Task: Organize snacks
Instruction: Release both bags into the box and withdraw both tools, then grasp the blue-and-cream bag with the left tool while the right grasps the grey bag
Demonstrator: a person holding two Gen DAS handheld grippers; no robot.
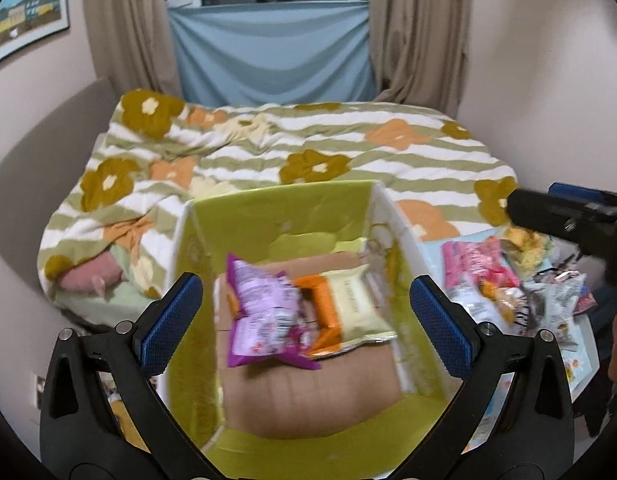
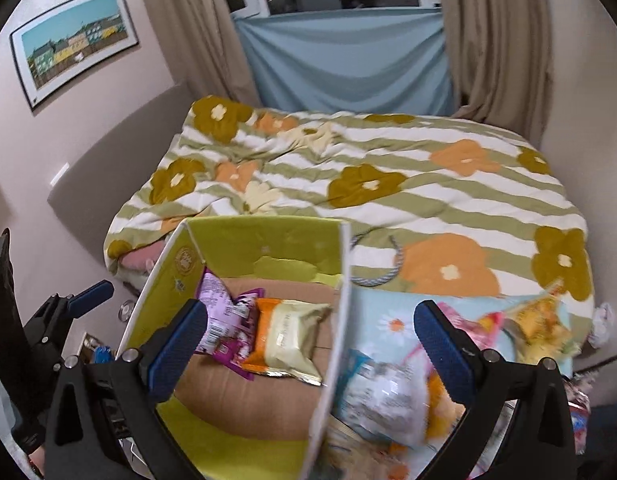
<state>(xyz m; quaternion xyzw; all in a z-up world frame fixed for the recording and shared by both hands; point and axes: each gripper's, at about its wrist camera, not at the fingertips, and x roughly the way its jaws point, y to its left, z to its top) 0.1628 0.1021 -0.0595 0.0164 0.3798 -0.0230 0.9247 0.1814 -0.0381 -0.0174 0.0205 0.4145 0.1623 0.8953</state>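
Observation:
A lime-green box [image 1: 284, 208] with a cardboard floor stands open at the bed's near edge. Inside lie a purple packet [image 1: 264, 316], an orange packet [image 1: 318, 308] and a cream packet [image 1: 356, 304]. My left gripper [image 1: 306, 324] hangs open above them, with nothing between its pads. Right of the box, loose snack packets [image 1: 508, 280] are piled up. My right gripper [image 2: 310, 352] is open and empty, straddling the box's white right wall [image 2: 334, 340]. A white and blue packet [image 2: 384, 396] lies under it, outside the box. The purple packet [image 2: 220, 312] and cream packet [image 2: 286, 336] show through its fingers.
A striped flower quilt [image 1: 308, 148] covers the bed behind the box. The pile rests on a light blue flowered sheet [image 2: 388, 312], with a pink packet [image 2: 468, 320] and a yellow packet [image 2: 540, 324]. A rope handle [image 2: 376, 260] lies by the box. Curtains and a window stand behind.

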